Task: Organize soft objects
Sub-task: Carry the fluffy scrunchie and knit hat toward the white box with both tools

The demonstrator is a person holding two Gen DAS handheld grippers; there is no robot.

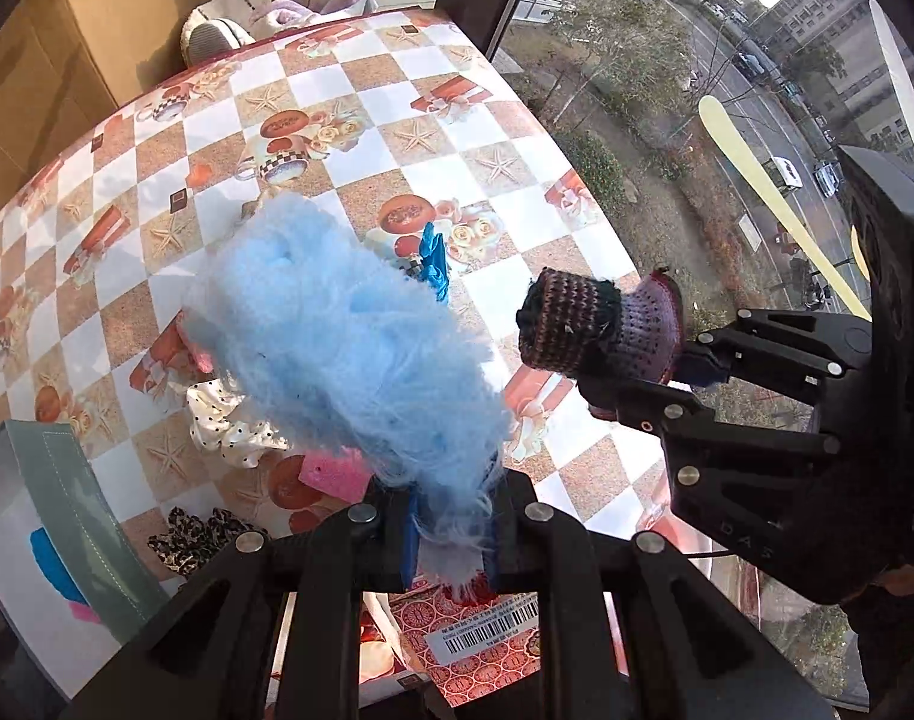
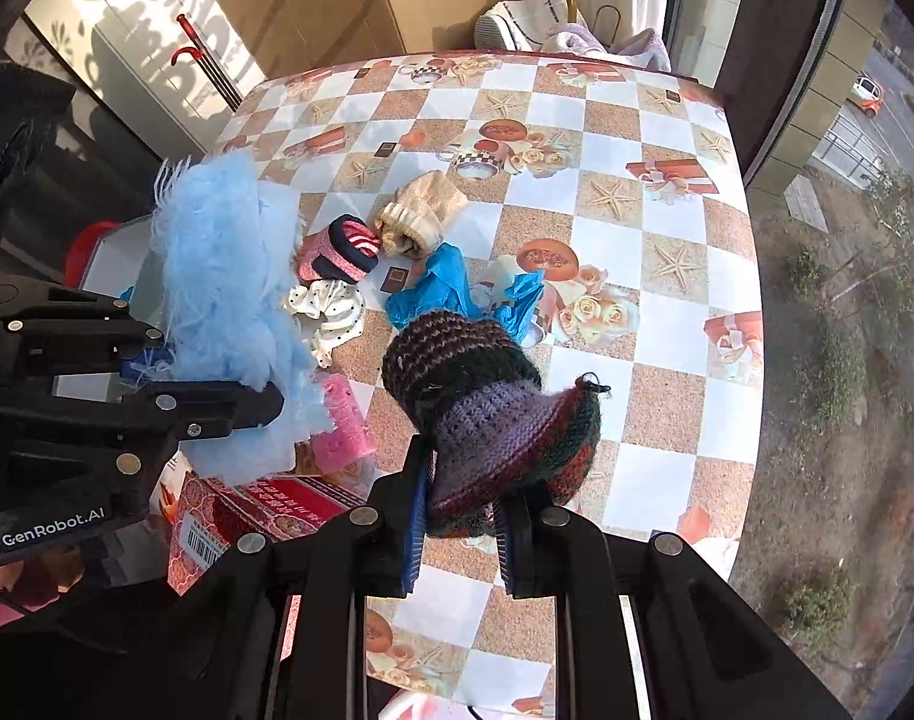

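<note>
The left gripper (image 1: 450, 531) pinches a fluffy pale-blue feathery scarf (image 1: 348, 336), lifted above the checkered tablecloth (image 1: 360, 114). To its right, the right gripper (image 2: 460, 531) clamps a striped purple-and-maroon knitted sock (image 2: 487, 414), hanging clear over the table's near-middle squares.

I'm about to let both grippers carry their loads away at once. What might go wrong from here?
The left gripper pinches only the thin end of the fluffy blue piece; it may slip out or shed. Its hanging bulk could drag the polka-dot scrunchie and pink sponge below. The right gripper holds the knitted hat by its brim, near the left gripper's load.
</note>
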